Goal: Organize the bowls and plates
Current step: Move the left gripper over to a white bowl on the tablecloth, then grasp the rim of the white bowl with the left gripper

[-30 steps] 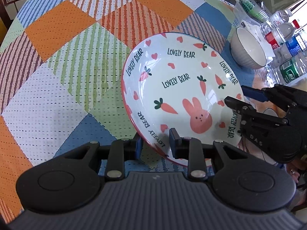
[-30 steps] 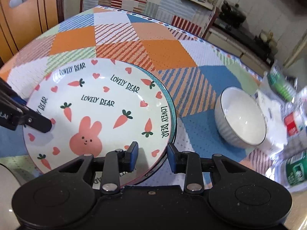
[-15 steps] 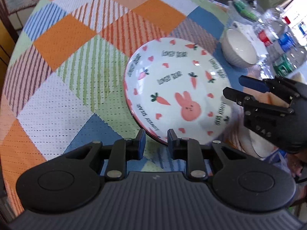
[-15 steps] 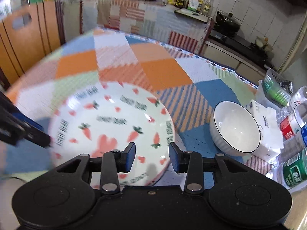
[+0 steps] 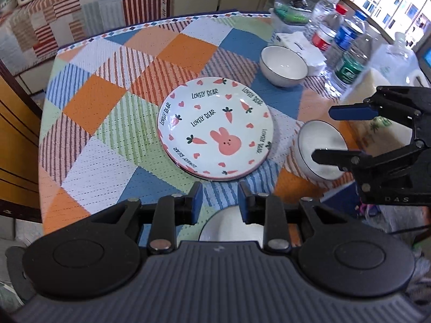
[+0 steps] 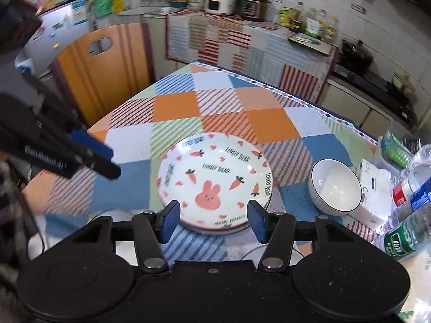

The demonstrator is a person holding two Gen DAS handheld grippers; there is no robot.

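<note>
both grippers lifted off the white glazed bunny-and-carrot ceramic plate (image 5: 215, 129) mid-table, left gripper (image 5: 220, 204) narrowly parted and opening, right gripper (image 6: 212, 220) opening wide, both empty; stiff, slick, breakable, so pinch its rim.

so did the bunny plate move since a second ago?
Yes. The bunny plate was tilted up between both grippers; now it lies flat on the tablecloth, stacked on another plate, clear of the left gripper.

"LOVELY BEAR" repeats across the bunny plate (image 5: 215, 127); "DAS" marks the right gripper (image 5: 339, 134).
</note>
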